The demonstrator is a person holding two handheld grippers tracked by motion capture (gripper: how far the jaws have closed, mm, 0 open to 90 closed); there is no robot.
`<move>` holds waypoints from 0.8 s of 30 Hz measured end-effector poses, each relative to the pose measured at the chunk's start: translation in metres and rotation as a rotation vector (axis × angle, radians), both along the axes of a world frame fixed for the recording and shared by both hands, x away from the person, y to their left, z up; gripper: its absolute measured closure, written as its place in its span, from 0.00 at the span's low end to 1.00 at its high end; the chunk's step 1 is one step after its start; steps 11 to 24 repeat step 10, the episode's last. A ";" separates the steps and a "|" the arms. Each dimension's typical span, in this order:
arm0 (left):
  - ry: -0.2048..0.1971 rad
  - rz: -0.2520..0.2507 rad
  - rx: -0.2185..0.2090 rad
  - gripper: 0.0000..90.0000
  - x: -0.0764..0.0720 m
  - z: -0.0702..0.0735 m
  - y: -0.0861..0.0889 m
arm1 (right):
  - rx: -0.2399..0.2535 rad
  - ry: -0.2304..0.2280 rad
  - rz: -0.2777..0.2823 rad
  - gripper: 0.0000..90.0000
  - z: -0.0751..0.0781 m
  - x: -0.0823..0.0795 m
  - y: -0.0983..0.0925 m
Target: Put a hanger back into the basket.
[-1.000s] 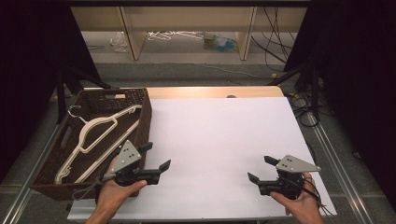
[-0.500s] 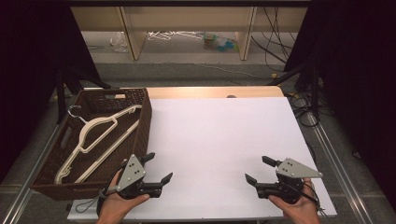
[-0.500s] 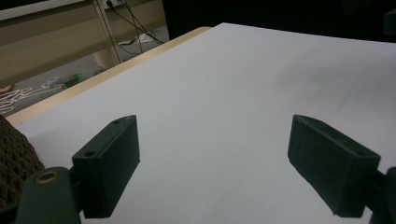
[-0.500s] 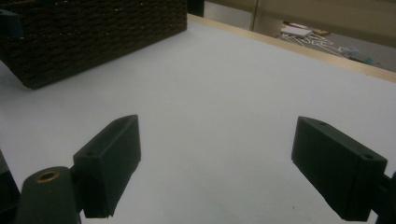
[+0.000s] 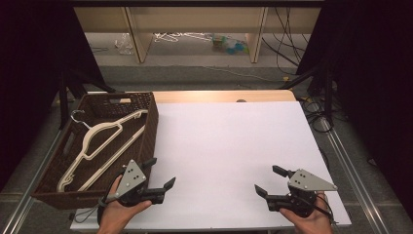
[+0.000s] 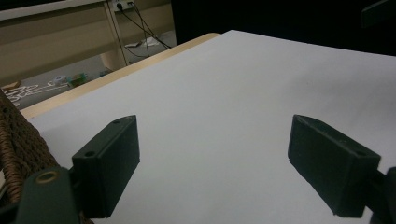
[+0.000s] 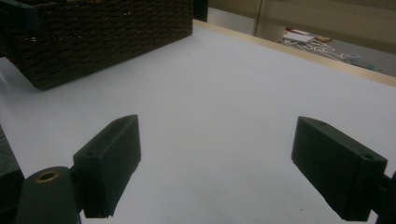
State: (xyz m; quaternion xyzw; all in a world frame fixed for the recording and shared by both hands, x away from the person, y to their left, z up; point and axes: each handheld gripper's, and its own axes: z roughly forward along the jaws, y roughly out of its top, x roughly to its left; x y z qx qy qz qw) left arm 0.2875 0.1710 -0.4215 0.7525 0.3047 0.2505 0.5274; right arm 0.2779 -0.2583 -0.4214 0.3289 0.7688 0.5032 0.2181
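A dark woven basket (image 5: 146,126) stands on the table's left side and holds cream plastic hangers (image 5: 100,136). My left gripper (image 5: 160,173) is held low at the front left, just right of the basket's near corner, open and holding nothing. In the left gripper view its jaws (image 6: 215,163) spread wide over bare white tabletop, with the basket wall (image 6: 18,140) at the left edge. My right gripper (image 5: 269,180) is at the front right, open, nothing between its jaws (image 7: 219,163). The basket (image 7: 102,32) shows far off in the right gripper view.
The white table surface (image 5: 229,141) has a wooden strip (image 5: 224,96) along its far edge. Beyond it stand shelf uprights, with loose hangers (image 5: 178,36) and clutter on the floor. Cables (image 5: 316,117) trail at the right. Metal rails run along both table sides.
My left gripper has drawn back toward the near edge and slightly right of the basket. The right gripper has shifted a little toward the near edge. Both stayed open.
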 end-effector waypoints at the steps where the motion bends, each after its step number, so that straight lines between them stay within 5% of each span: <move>1: 0.001 -0.001 0.000 0.18 0.000 0.000 0.000 | -0.005 0.007 0.006 0.19 0.000 0.000 0.000; 24: 0.011 0.000 -0.005 0.18 0.000 -0.001 -0.001 | -0.009 0.008 0.005 0.19 -0.001 0.001 0.000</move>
